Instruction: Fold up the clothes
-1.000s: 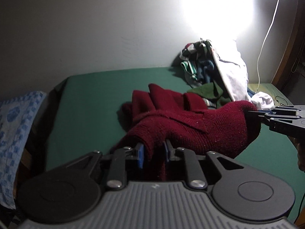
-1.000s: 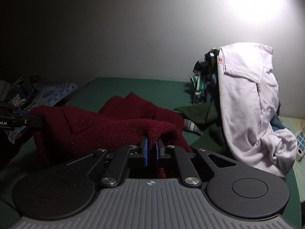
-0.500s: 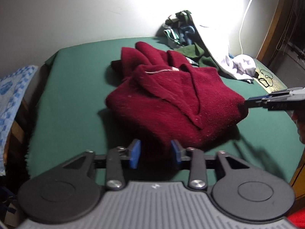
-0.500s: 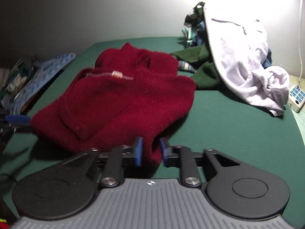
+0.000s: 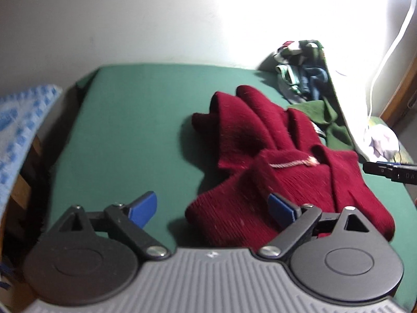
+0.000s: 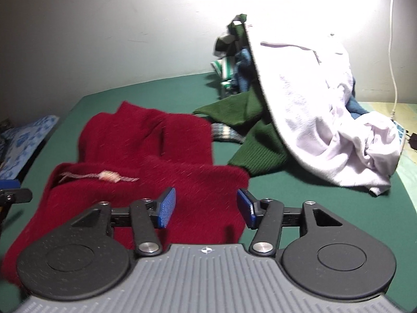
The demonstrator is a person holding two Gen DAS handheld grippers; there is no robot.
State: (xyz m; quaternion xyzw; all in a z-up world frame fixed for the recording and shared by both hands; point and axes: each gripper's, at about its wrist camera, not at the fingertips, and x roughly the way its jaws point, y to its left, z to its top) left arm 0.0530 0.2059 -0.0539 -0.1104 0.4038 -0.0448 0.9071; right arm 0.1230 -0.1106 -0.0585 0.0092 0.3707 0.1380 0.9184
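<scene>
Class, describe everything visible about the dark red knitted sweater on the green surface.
The dark red knitted sweater is ribbed, woolly-looking and roughly folded, its collar label strip facing up and sleeves bunched behind. It lies on the green surface, beside the dark green garment. Neither open hand-held gripper, left or right, grips it.

A harsh lamp glare blows out the upper right of both views — the wall fades to dim grey leftward. The maroon sweater looks motion-smeared, soft shadows pool beneath it, and fisheye bending curves the green bedsheet edges.
</scene>
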